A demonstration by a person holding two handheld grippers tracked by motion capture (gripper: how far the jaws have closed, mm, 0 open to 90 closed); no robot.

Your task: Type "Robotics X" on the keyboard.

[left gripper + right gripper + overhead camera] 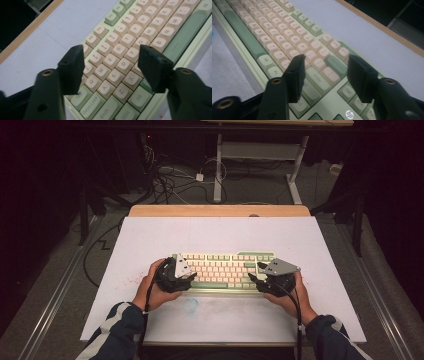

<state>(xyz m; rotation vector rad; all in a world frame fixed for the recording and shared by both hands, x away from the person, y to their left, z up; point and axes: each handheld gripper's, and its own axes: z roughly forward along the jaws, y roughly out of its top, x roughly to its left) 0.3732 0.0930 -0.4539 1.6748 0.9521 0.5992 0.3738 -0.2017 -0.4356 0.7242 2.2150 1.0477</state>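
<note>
Dark lab: floor cables (170, 180), white-topped table (220, 235)

Pale green plastic keyboard w/ cream and green keycaps (225, 270) (125, 47) (287, 45) lies flat on white counter (215, 235), near its front-centre, long side parallel to front edge. Green spacebar faces the person; HP logo at right end.

Dim room with black surroundings, white tabletop (150, 240) lit evenly from above, soft low-resolution high view, faint shadows beneath the hands, near black claw (110, 62) bases blurred, keyboard (287, 45) legends softening with distance
</note>
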